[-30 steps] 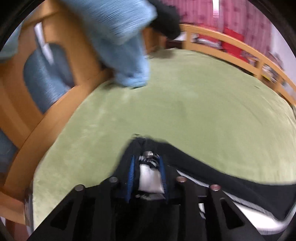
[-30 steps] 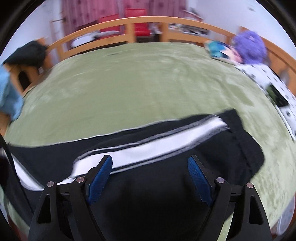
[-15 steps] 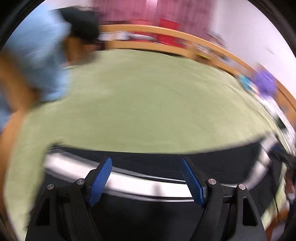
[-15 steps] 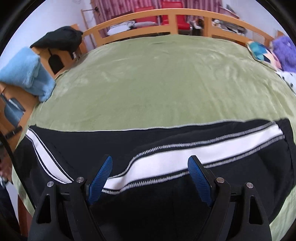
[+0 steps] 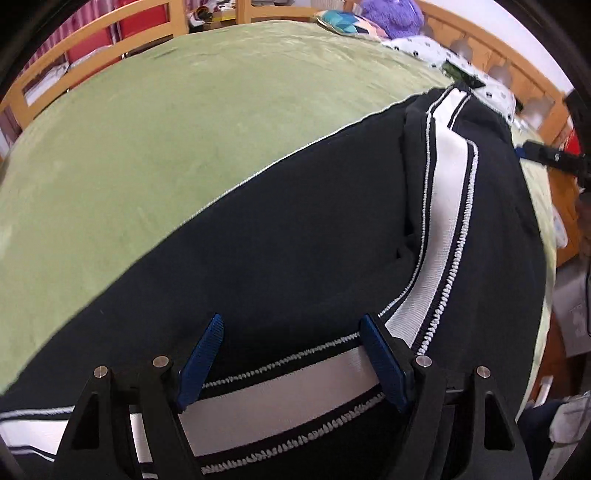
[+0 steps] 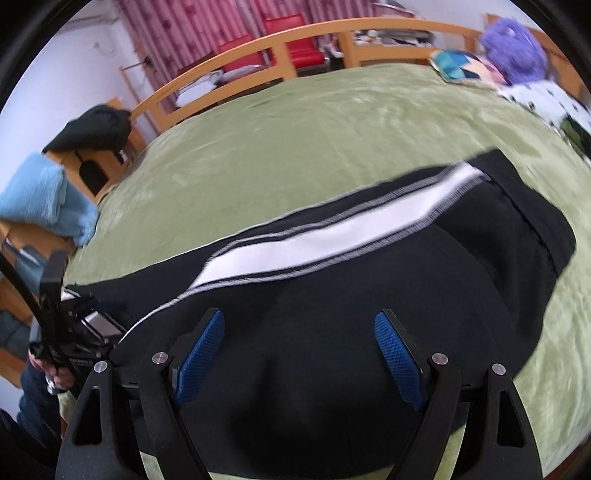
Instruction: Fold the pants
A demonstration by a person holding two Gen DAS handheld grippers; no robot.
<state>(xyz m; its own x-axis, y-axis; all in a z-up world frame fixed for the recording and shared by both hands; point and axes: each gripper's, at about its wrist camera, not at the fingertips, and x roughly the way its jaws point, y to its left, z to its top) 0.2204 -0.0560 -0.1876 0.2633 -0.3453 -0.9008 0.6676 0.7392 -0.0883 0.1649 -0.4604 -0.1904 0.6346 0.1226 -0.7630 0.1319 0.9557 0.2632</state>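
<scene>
Black pants (image 5: 295, 240) with a white side stripe (image 5: 450, 177) lie spread on the green bed cover (image 5: 166, 129). My left gripper (image 5: 291, 343) hovers over them, open, with the stripe running between its blue pads (image 5: 207, 354) but not pinched. In the right wrist view the same pants (image 6: 369, 295) fill the lower half. My right gripper (image 6: 299, 350) stands open just above the black cloth, holding nothing. The left gripper (image 6: 70, 317) shows at that view's left edge, held in a hand. The right gripper (image 5: 546, 155) shows at the left view's right edge.
A wooden bed rail (image 6: 295, 37) curves round the far side. A folded blue towel (image 6: 44, 199) and a black garment (image 6: 96, 129) rest on furniture at the left. A purple plush (image 6: 513, 44), a patterned cushion (image 5: 347, 22) and a dotted pillow (image 5: 424, 48) lie at the far right.
My left gripper, shut on a pants end a second ago, has let go, opened and swung across over the stripe. My right gripper shifted slightly, still open.
</scene>
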